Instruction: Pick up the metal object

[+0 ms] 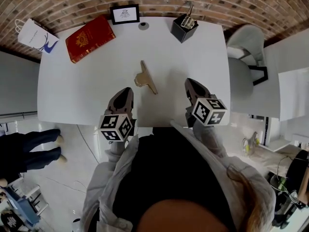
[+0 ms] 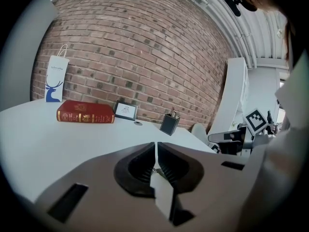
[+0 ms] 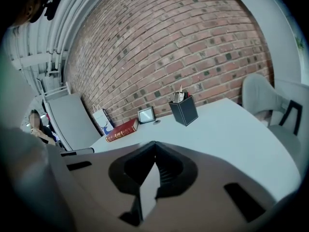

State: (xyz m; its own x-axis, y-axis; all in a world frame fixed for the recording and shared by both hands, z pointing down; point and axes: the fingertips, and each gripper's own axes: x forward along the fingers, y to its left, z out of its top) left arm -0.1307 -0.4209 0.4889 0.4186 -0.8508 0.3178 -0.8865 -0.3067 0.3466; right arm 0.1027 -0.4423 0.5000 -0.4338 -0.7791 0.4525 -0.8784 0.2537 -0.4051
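Note:
The metal object (image 1: 145,79), a brass-coloured clip-like piece, lies flat near the middle of the white table (image 1: 72,91). My left gripper (image 1: 124,92) hovers just short of it, at its near left, jaws together with nothing between them. My right gripper (image 1: 191,85) hangs to the right of the object, a hand's width away, also shut and empty. In the left gripper view the left gripper (image 2: 156,144) has its tips meeting. The right gripper view shows the right gripper (image 3: 155,143) with its jaws closed in the same way. Neither gripper touches the object.
At the back of the table lie a red book (image 1: 90,38), a small picture frame (image 1: 125,14), a little round disc (image 1: 143,25) and a black pen holder (image 1: 184,28). A white paper bag (image 1: 36,36) leans on the brick wall. A grey chair (image 1: 246,57) stands at the right.

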